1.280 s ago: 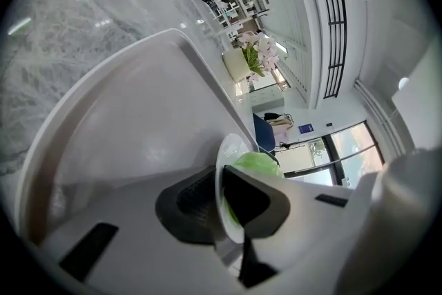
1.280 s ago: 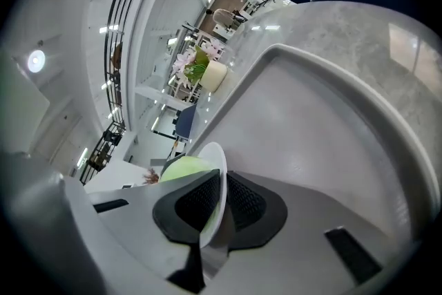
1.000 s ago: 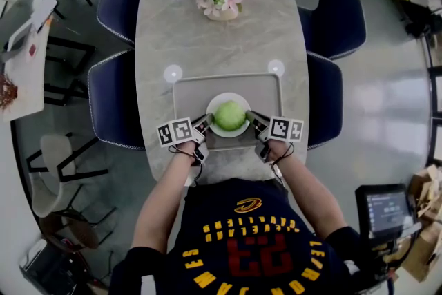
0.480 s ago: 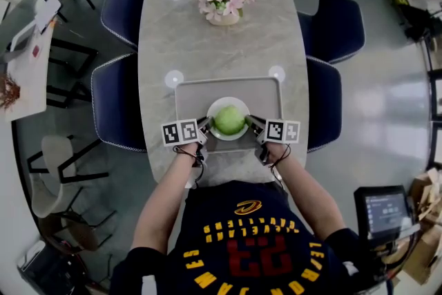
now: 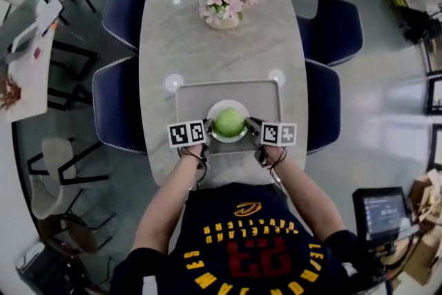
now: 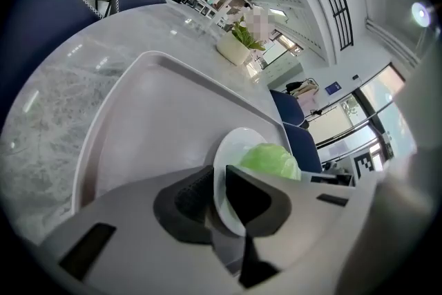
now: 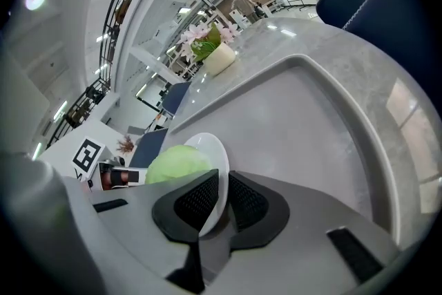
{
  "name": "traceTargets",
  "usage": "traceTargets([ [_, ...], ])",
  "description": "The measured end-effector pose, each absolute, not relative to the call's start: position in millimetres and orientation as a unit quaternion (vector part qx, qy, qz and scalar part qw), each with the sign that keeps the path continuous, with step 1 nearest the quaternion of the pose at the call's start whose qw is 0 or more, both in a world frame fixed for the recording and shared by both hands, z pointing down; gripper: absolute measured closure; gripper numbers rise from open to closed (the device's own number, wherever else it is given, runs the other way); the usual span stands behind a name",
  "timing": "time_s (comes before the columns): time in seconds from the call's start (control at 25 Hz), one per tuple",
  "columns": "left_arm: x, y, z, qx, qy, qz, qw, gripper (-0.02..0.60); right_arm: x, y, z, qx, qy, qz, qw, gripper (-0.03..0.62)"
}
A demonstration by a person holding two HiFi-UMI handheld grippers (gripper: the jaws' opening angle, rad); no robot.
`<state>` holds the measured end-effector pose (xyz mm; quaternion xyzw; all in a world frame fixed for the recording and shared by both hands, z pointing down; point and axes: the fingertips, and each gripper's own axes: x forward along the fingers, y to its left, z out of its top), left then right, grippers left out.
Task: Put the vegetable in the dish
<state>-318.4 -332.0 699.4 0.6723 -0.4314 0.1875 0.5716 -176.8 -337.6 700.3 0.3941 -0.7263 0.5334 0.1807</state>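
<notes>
Vegetable [image 5: 228, 121]: a round, pale green, leafy head. It sits in the dish [image 5: 228, 103], midway between the two sets of fingers and just past their tips.

Change over the last second: both marker cubes swung from slanted to near level. Dish and load kept their spot between the fingers. Judgement: the vegetable is already in, so the work now is on the dish itself. Cannot tell if it is lifted.

Left gripper [image 6: 219, 200]: fingers [image 6: 252, 198] pinched on the dish rim, one pad above and one below. Right gripper [image 7: 222, 202]: same grip on the opposite rim.

Dish: white, glossy, thin-edged, shallow, likely slippery under ribbed black pads. Under the fingers is a matt grey tray [image 5: 190, 97] with raised lip and rounded corners, on a polished, veined stone surface [image 5: 207, 45]. Well beyond the fingertips is a pot of pink flowers [image 5: 224, 0].
</notes>
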Motion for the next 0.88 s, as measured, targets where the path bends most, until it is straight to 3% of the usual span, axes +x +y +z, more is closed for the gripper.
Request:
traceTargets([
  [0.4,-320.4,-335.4,699.0,0.688,-0.448,0.249,0.513,0.526,-177.4,-339.1,701.3,0.388,-0.754,0.453,0.273,0.551],
  [0.88,-333.0,-331.7,665.7,0.699,-0.469,0.185,0.507,0.526,-164.6,-345.6,666.2,0.417,-0.787,0.382,0.246,0.553],
])
